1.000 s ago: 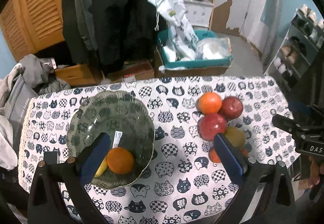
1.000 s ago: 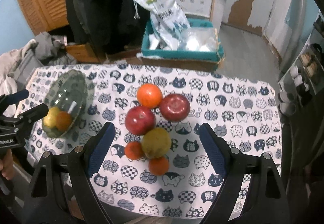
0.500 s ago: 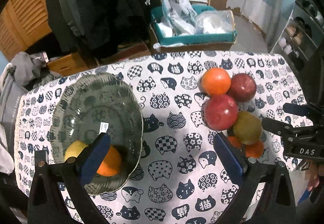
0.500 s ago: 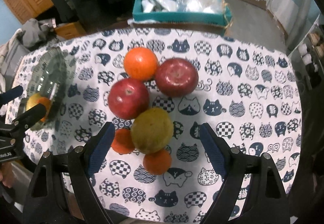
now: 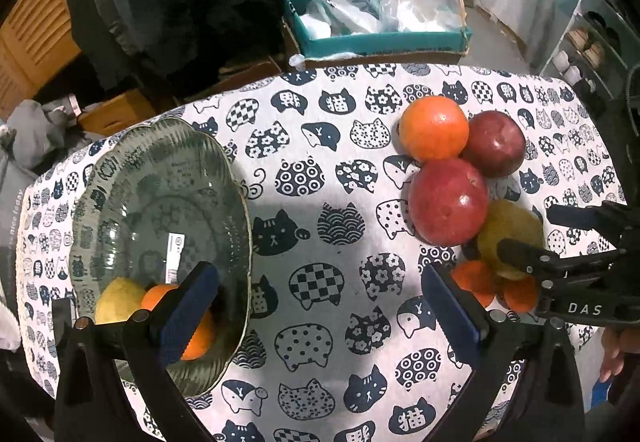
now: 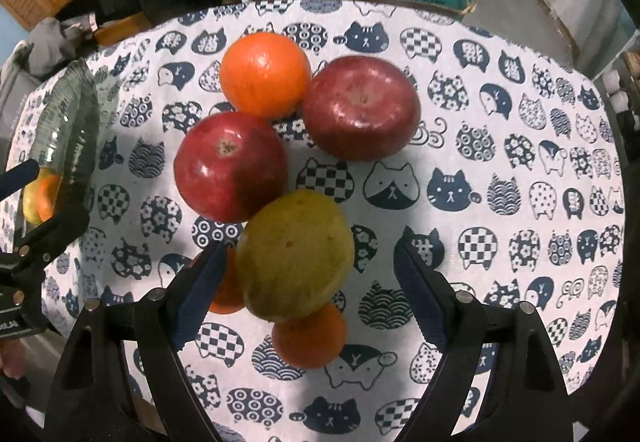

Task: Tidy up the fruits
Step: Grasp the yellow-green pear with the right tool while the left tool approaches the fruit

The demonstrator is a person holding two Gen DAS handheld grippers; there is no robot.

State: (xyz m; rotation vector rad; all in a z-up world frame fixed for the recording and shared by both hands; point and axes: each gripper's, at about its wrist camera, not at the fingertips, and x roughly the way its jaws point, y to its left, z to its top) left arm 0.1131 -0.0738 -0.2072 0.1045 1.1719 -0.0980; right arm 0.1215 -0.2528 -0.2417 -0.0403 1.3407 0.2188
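A table draped in a cat-print tablecloth (image 6: pixel 500 170) is carrying a cluster of loose fruit, and the right gripper (image 6: pixel 308 298) is hanging almost straight down over it with its jaws spread wide and nothing pressed between the blue pads. A yellow-green pear (image 6: pixel 294 256) is sitting between those open fingers, its left flank close to the left pad, though actual contact cannot be told. Two small tangerines are peeking out from under the pear: one (image 6: pixel 310 336) below it, the other (image 6: pixel 226 290) partly hidden behind the left finger. Above the pear, a bright red apple (image 6: pixel 230 166) is touching it, a darker red apple (image 6: pixel 360 108) is lying to the right, and a large orange (image 6: pixel 264 74) is resting against both apples at the far end of the group. The left gripper (image 5: pixel 320 314) is also standing released and empty, its jaws straddling bare cloth, with its left finger (image 5: pixel 188 316) overlapping the rim of a scalloped green glass bowl (image 5: pixel 120 178). Inside that bowl a yellow lemon (image 5: pixel 118 300) and an orange fruit (image 5: pixel 196 336) are lying side by side near a white label (image 5: pixel 174 256). Beyond the table, a teal box (image 5: pixel 380 38) is holding plastic bags (image 5: pixel 424 8).
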